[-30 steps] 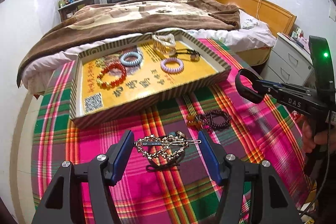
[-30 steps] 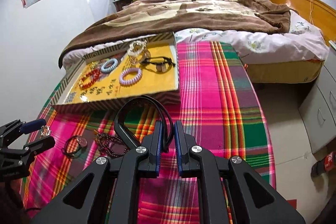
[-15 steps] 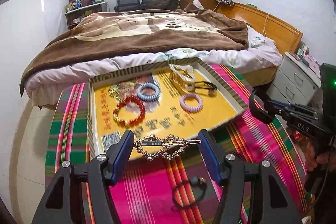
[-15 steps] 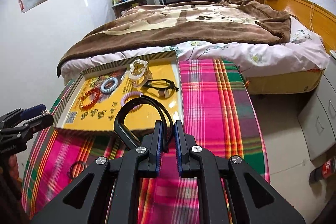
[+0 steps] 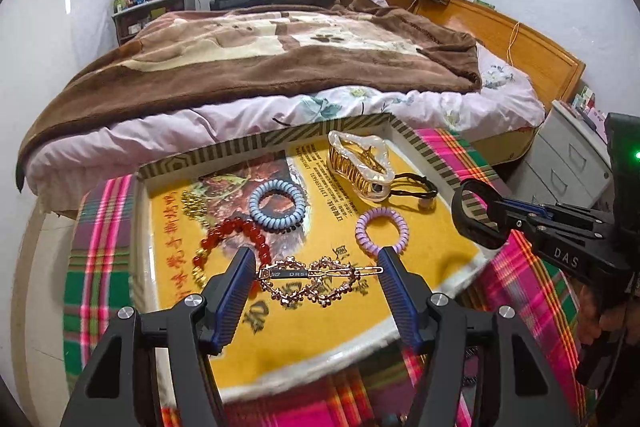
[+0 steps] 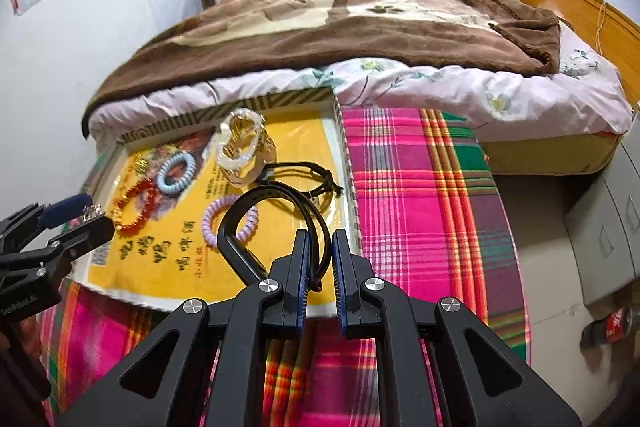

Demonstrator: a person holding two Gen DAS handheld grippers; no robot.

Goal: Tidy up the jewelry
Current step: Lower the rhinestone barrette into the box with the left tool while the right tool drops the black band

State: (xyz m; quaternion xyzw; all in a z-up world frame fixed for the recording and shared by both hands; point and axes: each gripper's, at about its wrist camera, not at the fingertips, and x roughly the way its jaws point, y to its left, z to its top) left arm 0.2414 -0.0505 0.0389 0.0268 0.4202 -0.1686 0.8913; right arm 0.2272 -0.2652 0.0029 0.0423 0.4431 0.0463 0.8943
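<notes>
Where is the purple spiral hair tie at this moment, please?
In the left wrist view, the purple spiral hair tie lies in the yellow tray, right of the blue spiral hair tie and just beyond the rhinestone hair clip.

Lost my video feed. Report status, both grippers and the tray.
Left gripper shut on rhinestone hair clip, over tray. Right gripper shut on black headband, at tray's near right corner. Nothing blocking the drop.

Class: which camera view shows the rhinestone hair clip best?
The left wrist view. The rhinestone hair clip spans the left gripper, its full ornate outline visible above the tray. The right wrist view shows only a glint of it at the left gripper's fingertips.
</notes>
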